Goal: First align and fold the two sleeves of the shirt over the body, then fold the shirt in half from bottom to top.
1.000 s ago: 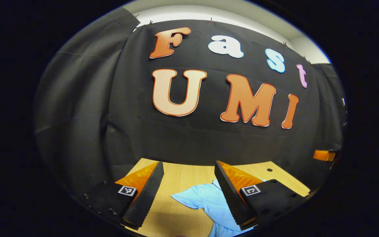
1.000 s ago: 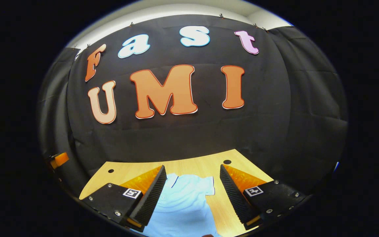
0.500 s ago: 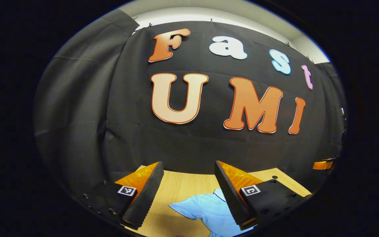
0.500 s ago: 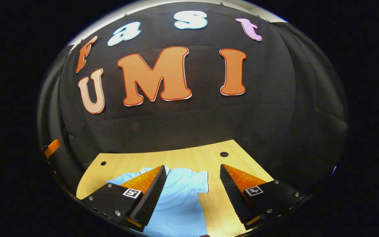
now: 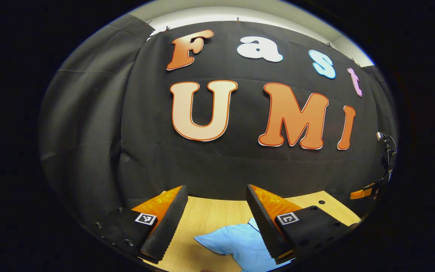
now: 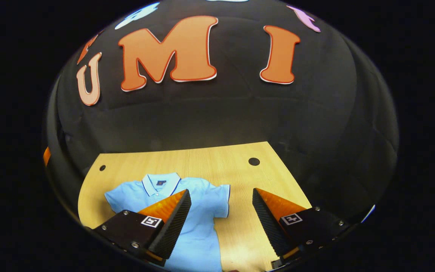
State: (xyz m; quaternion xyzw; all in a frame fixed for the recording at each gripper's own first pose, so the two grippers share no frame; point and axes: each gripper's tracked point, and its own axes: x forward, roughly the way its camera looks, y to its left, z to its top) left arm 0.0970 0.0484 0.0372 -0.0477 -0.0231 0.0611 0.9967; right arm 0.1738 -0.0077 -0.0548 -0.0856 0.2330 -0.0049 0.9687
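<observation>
Tabletop [image 6: 202, 162]: pale wood, black cloth wall behind, two small holes near its far corners.
Polo shirt [image 6: 198, 226]: light blue, lying flat, collar [image 6: 161, 183] toward the wall, hem toward me; both sleeves spread, unfolded.
Right hand-held gripper [image 6: 221, 217]: fingers wide, holding nothing, above the shirt's right sleeve [image 6: 219, 198], which lies just ahead.
Left hand-held gripper [image 5: 215, 211]: fingers wide, empty; the left sleeve [image 5: 225, 241] lies below, between my fingers.
Axis: shirt runs lengthwise away from me.
Next, I judge: each gripper drops onto its own sleeve.
</observation>
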